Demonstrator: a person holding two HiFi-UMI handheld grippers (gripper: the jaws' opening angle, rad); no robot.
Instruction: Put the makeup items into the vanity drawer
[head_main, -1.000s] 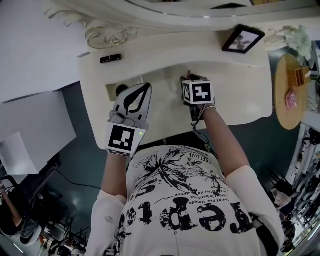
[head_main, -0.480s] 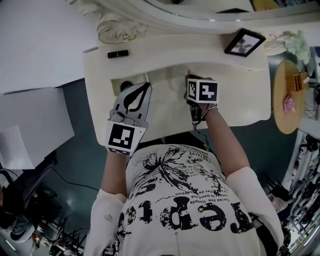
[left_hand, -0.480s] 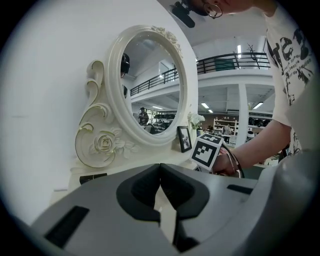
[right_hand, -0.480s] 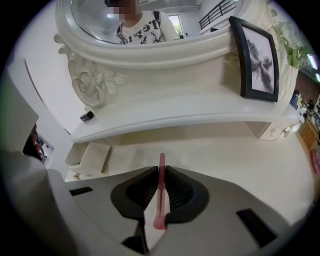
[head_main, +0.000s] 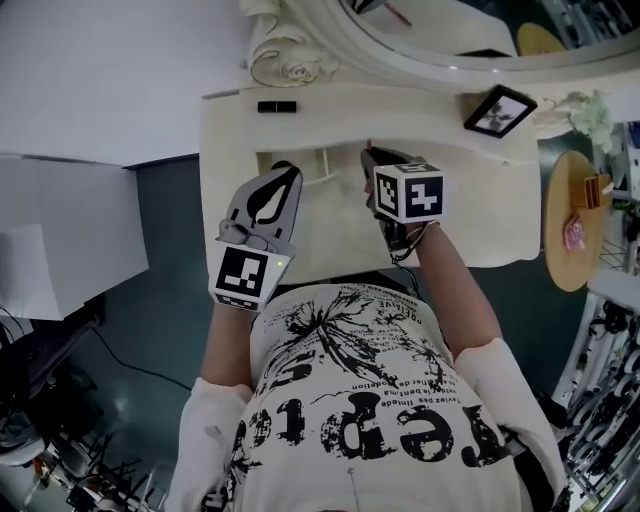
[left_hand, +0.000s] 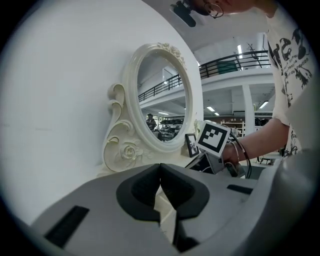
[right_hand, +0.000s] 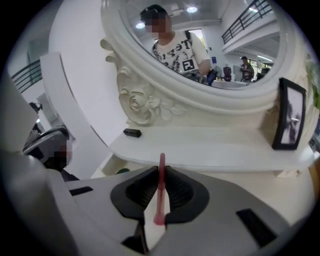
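Note:
My right gripper (right_hand: 161, 171) is shut on a thin pink makeup pencil (right_hand: 160, 192) that stands upright between its pads; its jaws have just been closing on it. In the head view the right gripper (head_main: 368, 160) hovers over the back of the open vanity drawer (head_main: 330, 225). The left gripper (head_main: 283, 178) points at the drawer's left end, and the left gripper (left_hand: 160, 167) shows its jaws shut with nothing between them. A black lipstick (head_main: 277, 107) lies on the vanity top at the left, the same lipstick (right_hand: 132, 132) sitting below the mirror's carved base.
An oval mirror (right_hand: 200, 50) in a carved white frame rises behind the vanity top. A dark photo frame (head_main: 500, 110) stands at the right. A round wooden side table (head_main: 570, 220) is further right. A small dark round item (right_hand: 121, 171) lies at the drawer's left end.
The right gripper has risen from the drawer with the pink pencil in its jaws. The left gripper has shifted a little toward the drawer's back left.

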